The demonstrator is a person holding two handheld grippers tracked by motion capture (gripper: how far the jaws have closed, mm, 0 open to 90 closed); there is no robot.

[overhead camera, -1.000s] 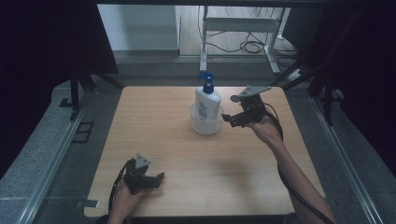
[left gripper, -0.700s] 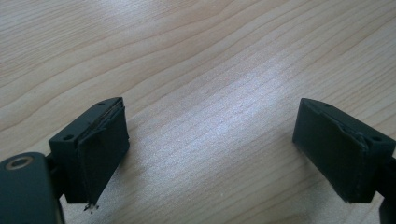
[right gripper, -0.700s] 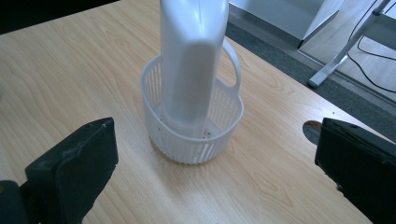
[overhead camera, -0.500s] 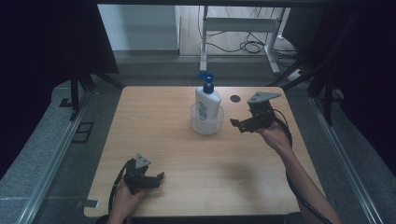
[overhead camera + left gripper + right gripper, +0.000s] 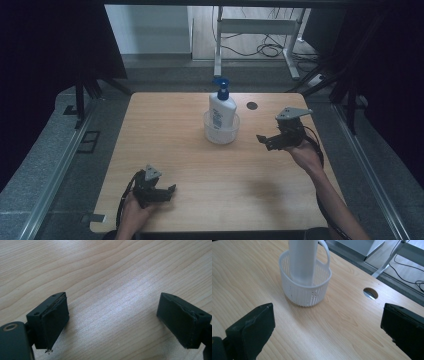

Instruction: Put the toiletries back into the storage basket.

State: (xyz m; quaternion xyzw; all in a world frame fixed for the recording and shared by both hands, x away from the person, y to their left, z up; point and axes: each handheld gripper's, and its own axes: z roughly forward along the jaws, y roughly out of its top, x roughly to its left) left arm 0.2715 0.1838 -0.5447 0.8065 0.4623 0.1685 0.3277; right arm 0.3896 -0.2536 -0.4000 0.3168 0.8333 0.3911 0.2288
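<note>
A white pump bottle (image 5: 221, 109) with a blue dispenser head stood upright inside a small white slotted basket (image 5: 220, 132) on the far middle of the wooden desk (image 5: 200, 165), just left of a round cable hole (image 5: 252, 105) in the desktop. The bottle's long axis ran vertical; its blue nozzle seemed to point toward the far edge, though the high view was too small to be sure.

The right hand-held gripper (image 5: 272, 139) hovered to the right of the basket, near it but apart, with its jaws spread wide and nothing between them. In the right gripper view the basket (image 5: 305, 287) sat ahead and to the left of the open jaws, with its thin loop handle (image 5: 325, 252) rising beside the bottle's body (image 5: 302, 258). The left hand-held gripper (image 5: 159, 192) rested low at the near left of the desk, well apart from the basket, its jaws likewise wide open over bare wood and holding nothing.

The basket looked like light, thin plastic that would flex if squeezed hard, and the bottle would likely make the pair top-heavy. The smooth bottle wall could slip in the pads. A grip on the basket's rim or on the bottle's body low down, near the rim, would probably be steadiest; the narrow pump neck seemed a poorer hold.
</note>
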